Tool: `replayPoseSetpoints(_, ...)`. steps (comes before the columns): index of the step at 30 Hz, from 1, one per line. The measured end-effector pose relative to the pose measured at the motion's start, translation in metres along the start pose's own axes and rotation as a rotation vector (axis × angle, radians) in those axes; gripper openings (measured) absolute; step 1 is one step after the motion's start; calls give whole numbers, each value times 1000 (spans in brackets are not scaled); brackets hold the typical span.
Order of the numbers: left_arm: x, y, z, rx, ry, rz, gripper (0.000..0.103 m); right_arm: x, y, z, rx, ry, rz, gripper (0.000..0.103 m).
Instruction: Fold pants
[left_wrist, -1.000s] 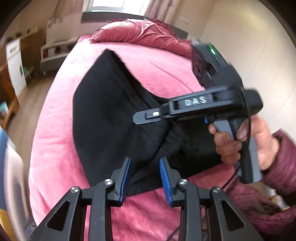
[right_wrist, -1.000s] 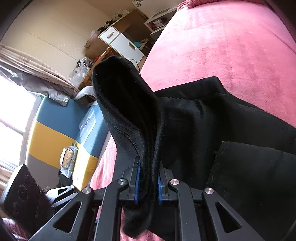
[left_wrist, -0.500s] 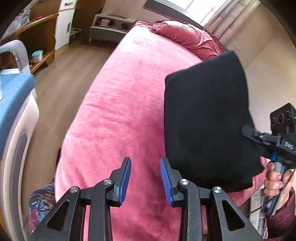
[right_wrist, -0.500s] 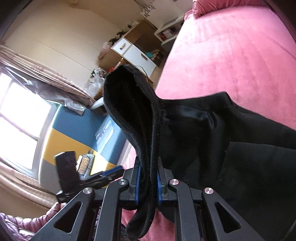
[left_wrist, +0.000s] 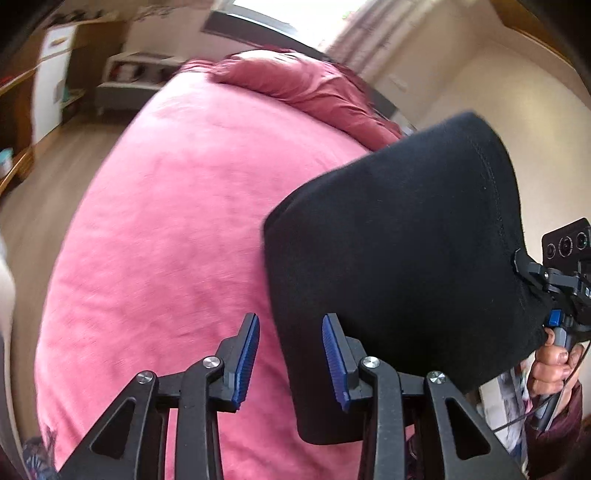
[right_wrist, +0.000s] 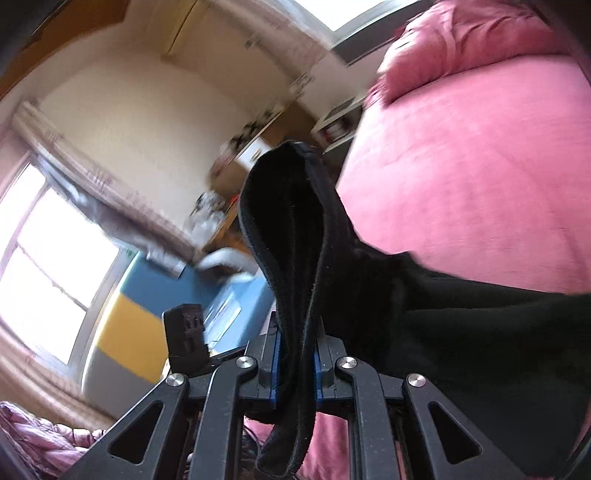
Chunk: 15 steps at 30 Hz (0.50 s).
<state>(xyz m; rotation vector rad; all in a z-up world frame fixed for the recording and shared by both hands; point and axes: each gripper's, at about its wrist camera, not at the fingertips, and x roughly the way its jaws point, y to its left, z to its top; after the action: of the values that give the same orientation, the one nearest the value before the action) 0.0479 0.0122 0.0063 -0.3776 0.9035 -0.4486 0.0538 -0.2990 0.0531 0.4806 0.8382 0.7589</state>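
Note:
The black pants (left_wrist: 399, 258) hang lifted above the pink bed (left_wrist: 166, 229), held at one edge by my right gripper (left_wrist: 532, 273), which shows at the far right of the left wrist view. In the right wrist view my right gripper (right_wrist: 295, 362) is shut on a thick fold of the pants (right_wrist: 295, 258), which stands up between its blue pads. The rest of the cloth trails to the right (right_wrist: 480, 332). My left gripper (left_wrist: 290, 354) is open and empty, with its right finger just beside the lower left edge of the hanging pants.
A crumpled pink duvet (left_wrist: 306, 88) lies at the head of the bed. A low shelf (left_wrist: 125, 81) and wooden furniture stand beyond the bed on the left. A blue and yellow chair (right_wrist: 147, 314) stands beside the bed. The person's hand (left_wrist: 554, 365) grips the right handle.
The right gripper has lifted the pants off the bed, so they hang in the air. The left gripper stayed open and swung from over the pants to their left edge.

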Motion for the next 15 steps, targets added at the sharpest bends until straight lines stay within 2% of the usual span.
replayPoseSetpoints(3,18,-18,0,57,34,-28,36,-29,-23,-9,60,-45,-69,13)
replayPoseSetpoints(6,39,-37,-6,108,91,-63,36,-52,-69,-29,176,-73,-151,13)
replayPoseSetpoints(12,68,-65,-22,189,182,-88,36,-63,-133,-59,328,-77,-247,13)
replayPoseSetpoints(15,78,-70,-30,198,224,-103,36,-67,-160,-69,380,-72,-279,13)
